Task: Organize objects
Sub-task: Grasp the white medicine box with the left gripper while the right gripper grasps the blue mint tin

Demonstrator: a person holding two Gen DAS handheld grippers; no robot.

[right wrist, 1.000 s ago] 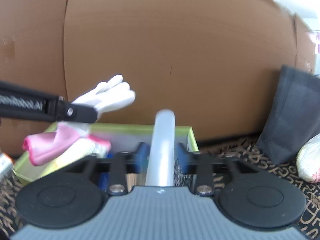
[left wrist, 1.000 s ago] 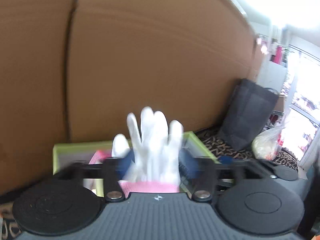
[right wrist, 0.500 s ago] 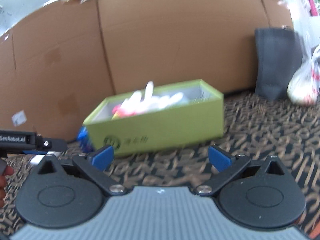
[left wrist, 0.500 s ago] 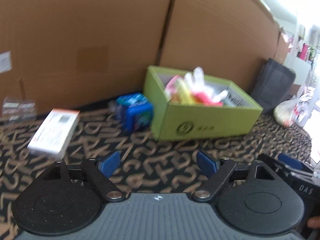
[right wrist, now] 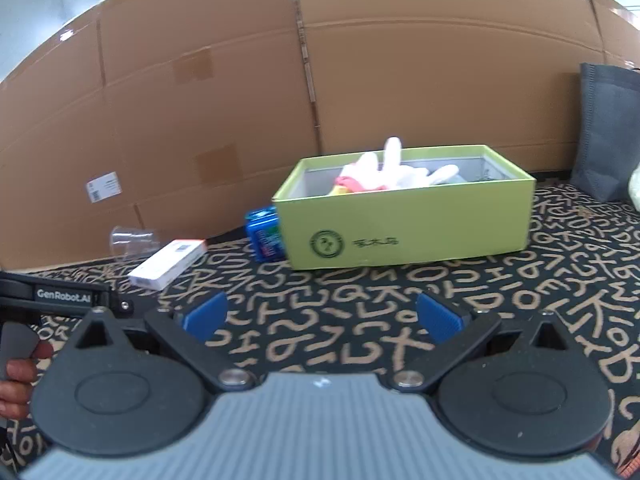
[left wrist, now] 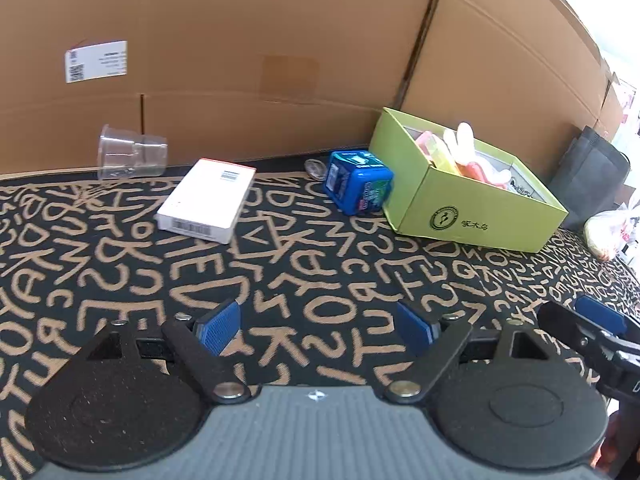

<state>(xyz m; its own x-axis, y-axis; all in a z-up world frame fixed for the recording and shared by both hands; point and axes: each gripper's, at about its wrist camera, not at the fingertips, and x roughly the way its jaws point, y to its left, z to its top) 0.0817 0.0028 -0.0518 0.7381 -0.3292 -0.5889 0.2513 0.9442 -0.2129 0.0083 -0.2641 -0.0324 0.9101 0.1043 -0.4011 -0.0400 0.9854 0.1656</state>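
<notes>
We see gloves (left wrist: 464, 148) in the box (left wrist: 476, 216) | small container (left wrist: 358, 182) touching its left | carton (left wrist: 206, 200) further left | cup (left wrist: 130, 158) behind carton, by the cardboard wall (left wrist: 240, 60)

Cloth (left wrist: 120, 264) black with tan letter shapes all over; box (right wrist: 404, 220) lime green, dark green round emblem on its side, grey inside; gloves (right wrist: 394, 172) in it white, with red and yellow bits; small tin (left wrist: 358, 182) bright blue; flat carton (left wrist: 206, 200) white, red edge; cup (left wrist: 130, 158) clear; backdrop (left wrist: 280, 40) plain brown cardboard; gripper pads (left wrist: 218, 326) blue.
</notes>
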